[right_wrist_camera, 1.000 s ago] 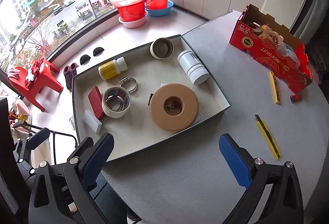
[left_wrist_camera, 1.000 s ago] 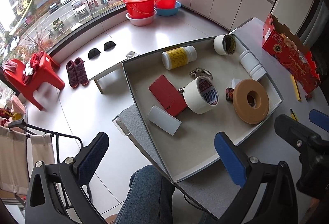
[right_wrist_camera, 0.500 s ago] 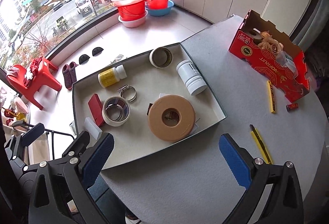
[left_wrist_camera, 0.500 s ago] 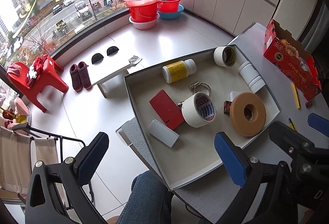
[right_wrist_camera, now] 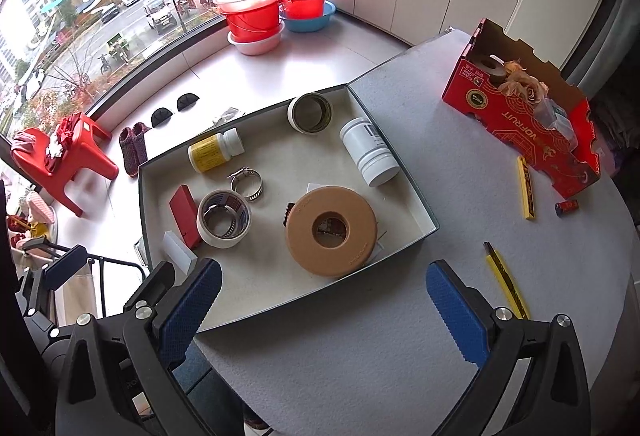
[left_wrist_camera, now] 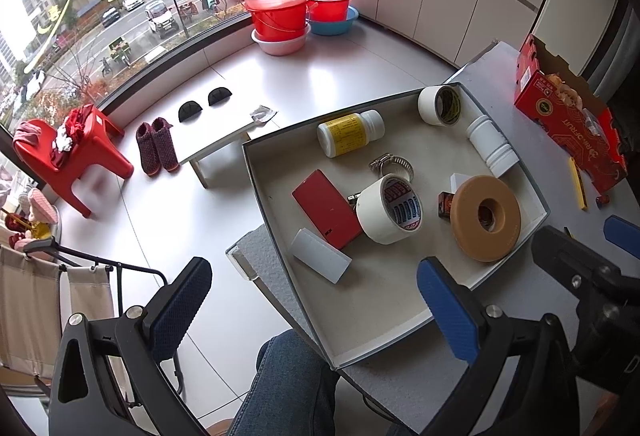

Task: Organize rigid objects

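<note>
A shallow grey tray [right_wrist_camera: 404,172] [left_wrist_camera: 280,220] lies on the grey table and holds a brown tape roll [right_wrist_camera: 331,229] [left_wrist_camera: 485,218], a white tape roll [right_wrist_camera: 224,219] [left_wrist_camera: 390,210], a red box [left_wrist_camera: 326,208], a yellow-labelled bottle [right_wrist_camera: 214,152] [left_wrist_camera: 348,134], a white jar [right_wrist_camera: 370,152] [left_wrist_camera: 492,146] and a hose clamp [right_wrist_camera: 246,183]. On the table to its right lie two yellow utility knives [right_wrist_camera: 505,278] [right_wrist_camera: 526,186] and a small battery [right_wrist_camera: 567,205]. My right gripper [right_wrist_camera: 324,312] hovers open above the tray's near edge. My left gripper [left_wrist_camera: 312,308] hangs open over the tray's left corner. Both hold nothing.
A red cardboard box [right_wrist_camera: 524,116] with odds and ends stands at the table's far right. Below the table's left edge are a floor, a person's jeans-clad knee [left_wrist_camera: 288,384], a low white bench [left_wrist_camera: 218,140], a red stool [left_wrist_camera: 72,148] and stacked basins [left_wrist_camera: 280,16].
Both grippers have pulled back and risen a little, so the tray and its contents look smaller and farther. Nothing in the tray has moved.
</note>
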A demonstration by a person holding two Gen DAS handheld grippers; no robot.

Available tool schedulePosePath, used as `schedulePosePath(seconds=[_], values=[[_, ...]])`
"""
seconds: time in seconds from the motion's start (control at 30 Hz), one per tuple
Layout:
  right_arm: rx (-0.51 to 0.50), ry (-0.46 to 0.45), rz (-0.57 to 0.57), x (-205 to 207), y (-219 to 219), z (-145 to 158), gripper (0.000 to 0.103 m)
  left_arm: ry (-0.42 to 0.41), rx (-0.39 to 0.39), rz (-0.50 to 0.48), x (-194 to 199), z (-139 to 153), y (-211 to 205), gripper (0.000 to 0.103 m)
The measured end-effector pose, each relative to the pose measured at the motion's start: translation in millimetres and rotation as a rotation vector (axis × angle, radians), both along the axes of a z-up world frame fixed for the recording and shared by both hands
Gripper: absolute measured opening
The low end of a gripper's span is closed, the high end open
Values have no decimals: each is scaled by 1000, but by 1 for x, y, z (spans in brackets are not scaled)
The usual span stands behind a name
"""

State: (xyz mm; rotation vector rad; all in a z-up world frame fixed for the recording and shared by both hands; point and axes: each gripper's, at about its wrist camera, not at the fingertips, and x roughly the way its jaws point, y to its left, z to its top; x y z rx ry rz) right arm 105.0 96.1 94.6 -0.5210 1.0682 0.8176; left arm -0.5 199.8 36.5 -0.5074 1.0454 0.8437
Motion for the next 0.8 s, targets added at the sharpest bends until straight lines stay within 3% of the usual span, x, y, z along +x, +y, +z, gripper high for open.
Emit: schedulePosePath(seconds=[0.8], values=[[-16, -10, 4, -3, 2, -3, 103, -4, -26, -3, -7, -6, 3, 103]])
